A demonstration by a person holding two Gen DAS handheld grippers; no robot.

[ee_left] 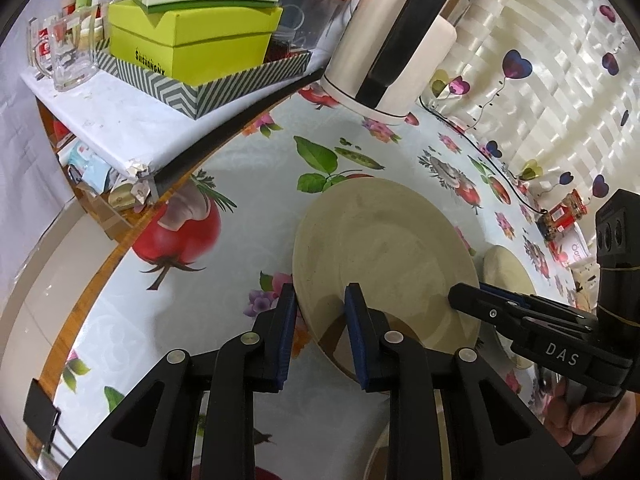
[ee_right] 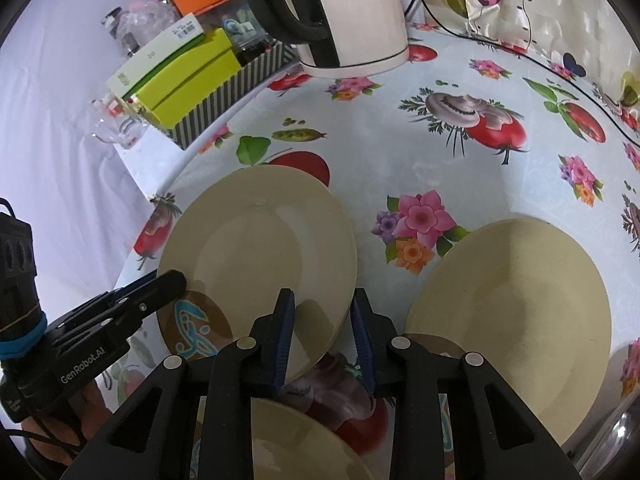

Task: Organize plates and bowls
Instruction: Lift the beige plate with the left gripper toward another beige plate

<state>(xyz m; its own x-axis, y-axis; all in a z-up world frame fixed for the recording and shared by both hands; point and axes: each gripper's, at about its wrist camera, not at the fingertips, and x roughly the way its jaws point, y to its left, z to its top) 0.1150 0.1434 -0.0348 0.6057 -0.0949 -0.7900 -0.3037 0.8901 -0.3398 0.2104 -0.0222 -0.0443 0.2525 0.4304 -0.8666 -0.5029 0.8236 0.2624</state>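
Both grippers are working the same cream plate, which sits a bit left of center in the right wrist view and overlaps a brown saucer with a blue pattern at its lower left.

The right gripper has its blue-padded fingers spread fairly wide. One pad is over the plate's near edge and the other is just off the rim, so it straddles the edge without pinching it.

The left gripper does much the same from its side: fingers apart, one pad outside the rim and one over the plate's inner face. No clamp on it that the views show.

Each gripper pops up in the other's camera too, coming in from the frame edge with its tip at the plate's rim.

A second cream plate sits at the lower right of the right wrist view, well apart from the first. A third plate peeks out at the bottom, under the gripper.

All of this is on a table with a fruit-and-flower cloth. A white kettle stands at the top, and green boxes are stacked in a striped tray at the upper left of the left wrist view.
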